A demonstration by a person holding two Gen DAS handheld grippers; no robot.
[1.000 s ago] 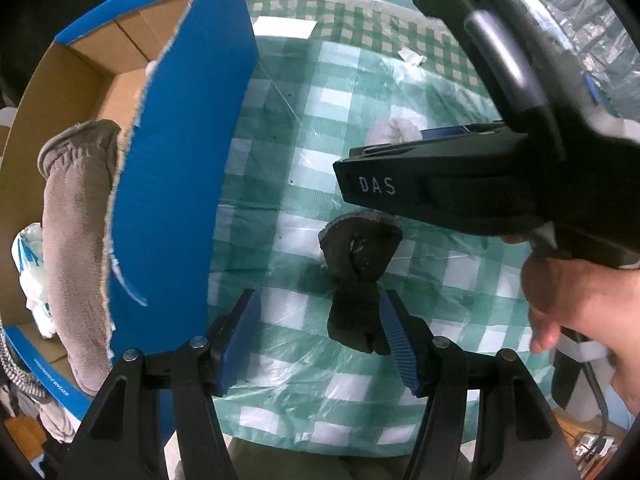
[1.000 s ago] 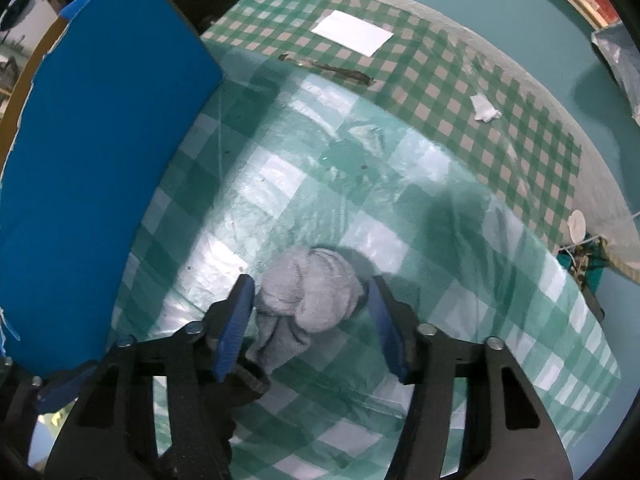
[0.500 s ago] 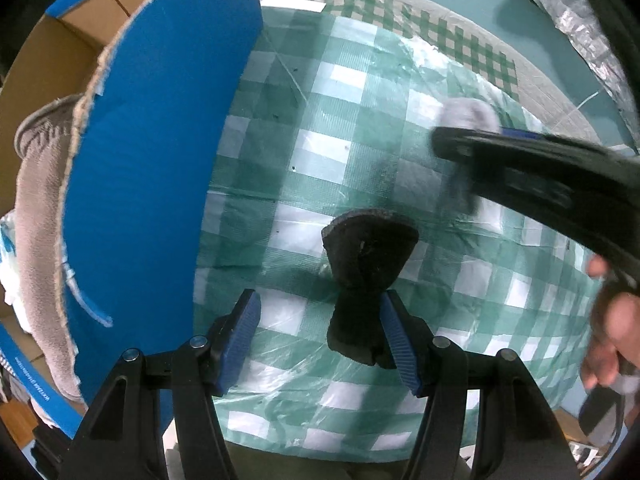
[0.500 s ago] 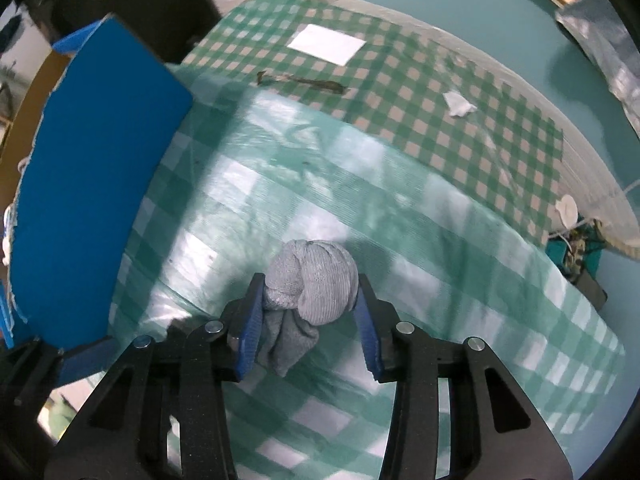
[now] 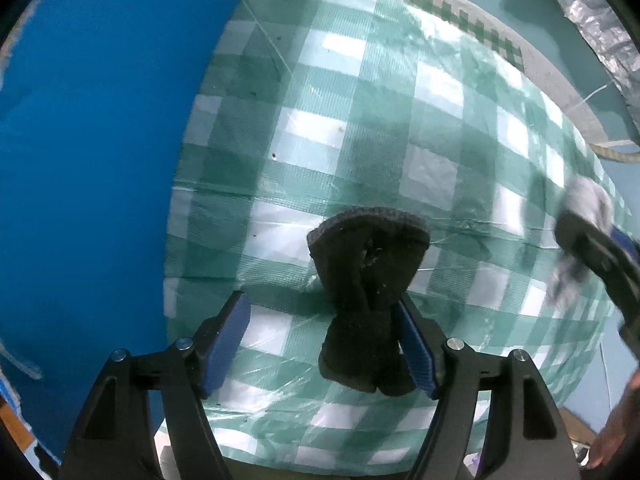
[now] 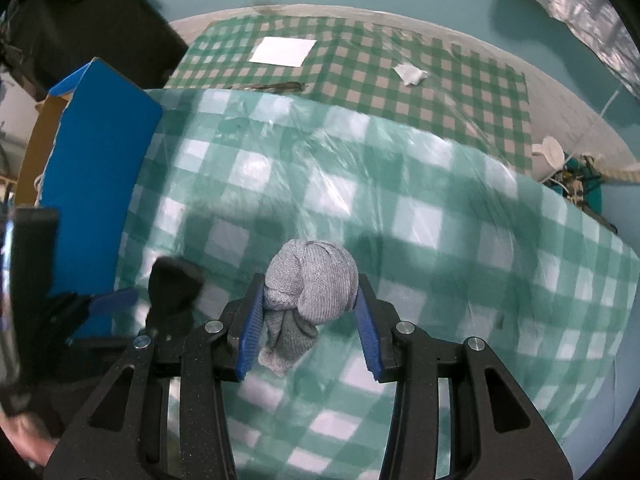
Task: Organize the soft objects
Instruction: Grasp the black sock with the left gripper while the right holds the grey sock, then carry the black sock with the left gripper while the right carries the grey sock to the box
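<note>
Your right gripper point(image 6: 310, 320) squeezes the grey sock ball point(image 6: 312, 280); your left gripper point(image 5: 324, 340) has just been opening, fingers wide around the black sock point(image 5: 366, 280), blue box point(image 5: 100, 160) at nine o'clock

Green checked tablecloth point(image 6: 440, 240), white paper sheet point(image 6: 283, 51), crumpled tissue point(image 6: 410, 74)

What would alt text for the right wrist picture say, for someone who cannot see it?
A handheld right gripper clamps a rolled grey sock above a green checked tablecloth. At left, the left gripper stands by a dark sock beside a blue box flap.
</note>
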